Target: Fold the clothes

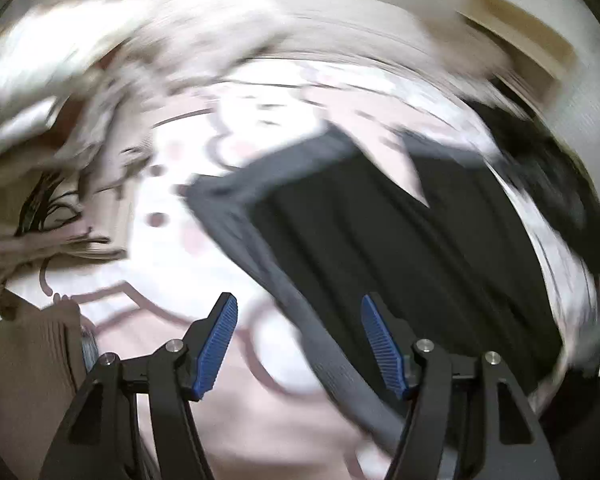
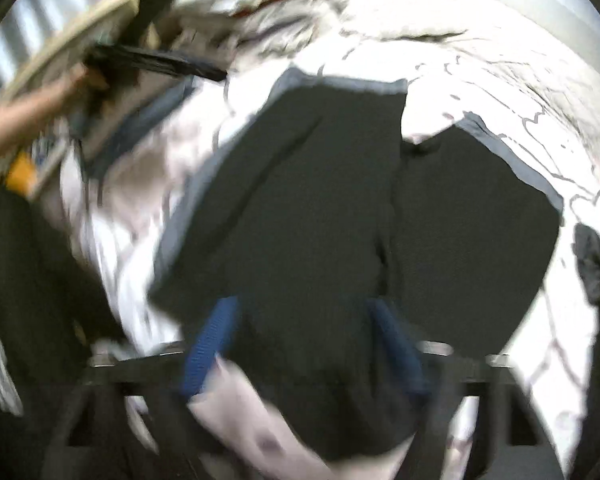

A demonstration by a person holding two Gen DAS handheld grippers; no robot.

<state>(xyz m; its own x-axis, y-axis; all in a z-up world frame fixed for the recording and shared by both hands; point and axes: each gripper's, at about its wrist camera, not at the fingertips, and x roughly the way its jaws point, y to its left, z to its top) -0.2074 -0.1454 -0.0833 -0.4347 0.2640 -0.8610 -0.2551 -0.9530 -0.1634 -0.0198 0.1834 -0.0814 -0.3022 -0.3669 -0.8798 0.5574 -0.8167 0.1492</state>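
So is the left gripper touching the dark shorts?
Apart. In the left wrist view the left gripper stands open, its blue pads bare, nothing pinched between them; the dark shorts lie on the white sheet beyond.

A bed covered by a white sheet with pink printed outlines carries black shorts with grey hems spread flat at centre, and a pale crumpled heap lying toward ten o'clock.
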